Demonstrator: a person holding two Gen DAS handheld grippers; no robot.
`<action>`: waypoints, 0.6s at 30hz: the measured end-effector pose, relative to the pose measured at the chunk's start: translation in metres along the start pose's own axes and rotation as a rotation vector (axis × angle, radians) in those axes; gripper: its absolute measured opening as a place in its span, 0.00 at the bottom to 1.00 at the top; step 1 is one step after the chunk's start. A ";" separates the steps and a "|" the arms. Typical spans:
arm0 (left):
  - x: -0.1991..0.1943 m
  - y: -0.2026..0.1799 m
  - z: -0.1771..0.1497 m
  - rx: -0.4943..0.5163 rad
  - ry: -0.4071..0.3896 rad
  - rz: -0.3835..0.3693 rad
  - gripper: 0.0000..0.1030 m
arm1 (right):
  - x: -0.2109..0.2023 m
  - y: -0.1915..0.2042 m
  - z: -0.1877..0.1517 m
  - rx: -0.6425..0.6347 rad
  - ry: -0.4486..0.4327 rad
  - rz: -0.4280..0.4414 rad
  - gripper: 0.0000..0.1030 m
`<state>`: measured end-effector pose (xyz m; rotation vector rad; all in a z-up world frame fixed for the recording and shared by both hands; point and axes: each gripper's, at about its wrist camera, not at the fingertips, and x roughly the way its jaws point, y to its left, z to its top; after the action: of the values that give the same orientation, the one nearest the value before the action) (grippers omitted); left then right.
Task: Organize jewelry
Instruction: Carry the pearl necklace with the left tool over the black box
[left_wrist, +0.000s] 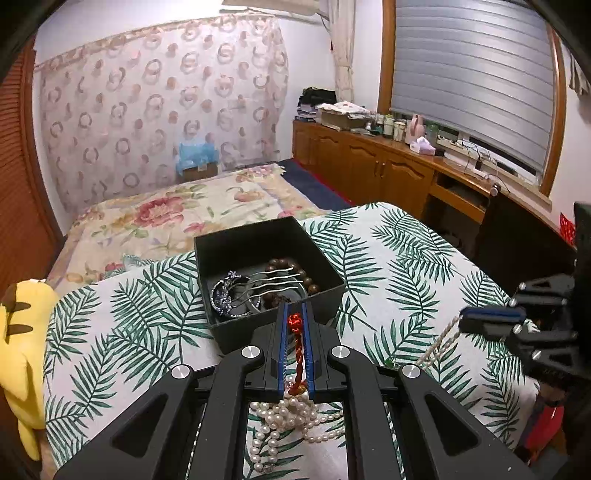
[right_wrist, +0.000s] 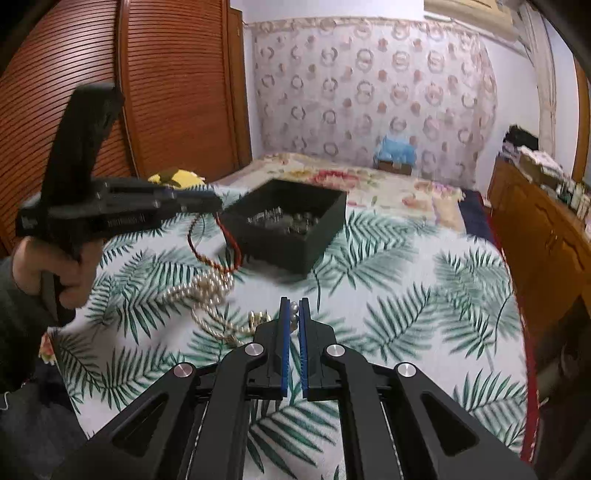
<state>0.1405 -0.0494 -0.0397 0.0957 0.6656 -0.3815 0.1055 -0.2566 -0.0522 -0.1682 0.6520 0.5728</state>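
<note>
Jewelry lot: one pearl necklace (left_wrist: 291, 413) with red twisted cord (left_wrist: 297, 350), cord pinched in left gripper (left_wrist: 295, 317), pearl end pinched in right gripper (right_wrist: 293, 314), strand hanging between over the cloth. One black box (left_wrist: 236, 240) holding one wooden bead bracelet (left_wrist: 306, 277), one silver hair fork (left_wrist: 273, 282), one dark jewelled piece (left_wrist: 225, 295). Surface: palm-leaf cloth (left_wrist: 406, 266). Room: floral bed (left_wrist: 166, 214), wooden cabinets (left_wrist: 362, 162), shuttered window (left_wrist: 469, 74), one yellow plush toy (left_wrist: 22, 332).

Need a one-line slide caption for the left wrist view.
Left gripper shut on the pearl necklace's red cord, pearls dangling, just short of the black jewelry box.
</note>
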 end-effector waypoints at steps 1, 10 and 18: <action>0.000 0.000 0.000 -0.002 -0.002 0.000 0.06 | -0.002 0.002 0.006 -0.009 -0.010 -0.002 0.05; -0.007 0.005 0.006 -0.011 -0.030 0.014 0.06 | -0.016 0.002 0.035 -0.052 -0.068 -0.020 0.05; -0.008 0.012 0.020 -0.018 -0.057 0.030 0.06 | -0.024 -0.002 0.066 -0.077 -0.118 -0.032 0.05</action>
<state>0.1506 -0.0394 -0.0193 0.0776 0.6109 -0.3481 0.1260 -0.2482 0.0147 -0.2148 0.5126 0.5729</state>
